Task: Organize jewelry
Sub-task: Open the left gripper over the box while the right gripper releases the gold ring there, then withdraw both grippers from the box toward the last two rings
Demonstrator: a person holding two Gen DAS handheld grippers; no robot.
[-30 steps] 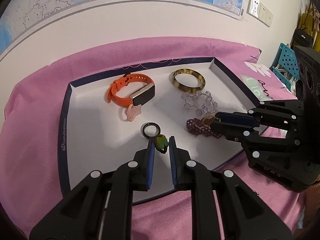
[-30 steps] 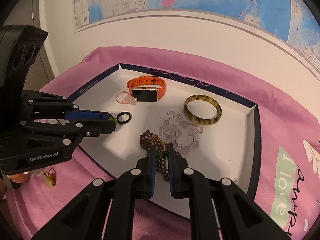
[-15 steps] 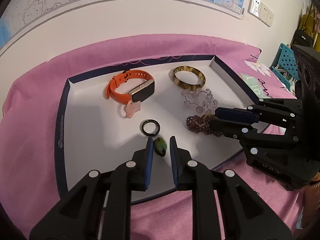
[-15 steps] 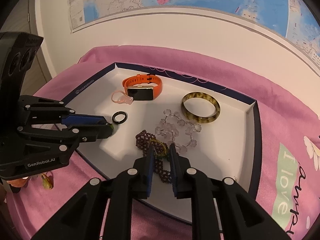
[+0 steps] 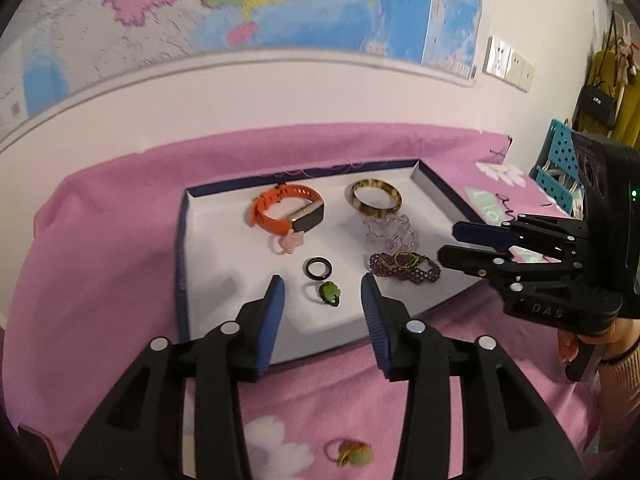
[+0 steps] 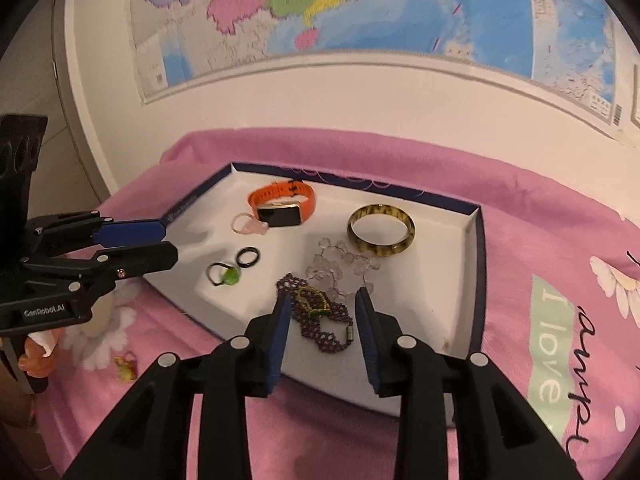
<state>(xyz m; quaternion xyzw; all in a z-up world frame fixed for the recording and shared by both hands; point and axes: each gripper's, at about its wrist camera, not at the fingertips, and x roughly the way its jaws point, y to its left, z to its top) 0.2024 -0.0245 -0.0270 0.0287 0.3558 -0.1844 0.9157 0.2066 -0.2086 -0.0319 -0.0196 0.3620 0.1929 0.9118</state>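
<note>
Left wrist view: left gripper (image 5: 323, 294) now spread wide and drawn back from the tray (image 5: 182, 240), where half a second ago sat pinched narrow around the green ring (image 5: 329, 293). Ring left lying free on the white floor, just beside the black ring (image 5: 319, 269), touching neither pad. Right wrist view: same story for the right gripper (image 6: 322, 306), jaws parted wide, beaded bracelet (image 6: 320, 316) released and resting near the tray's front edge, close to the clear beads (image 6: 340, 268). Watch (image 6: 280, 208) and bangle (image 6: 381, 230) unmoved at the back. Two placements apparently complete, both claws empty. One more yellow-green trinket (image 5: 354, 454) out on the pink cloth (image 5: 100, 240), likely next for collection.
</note>
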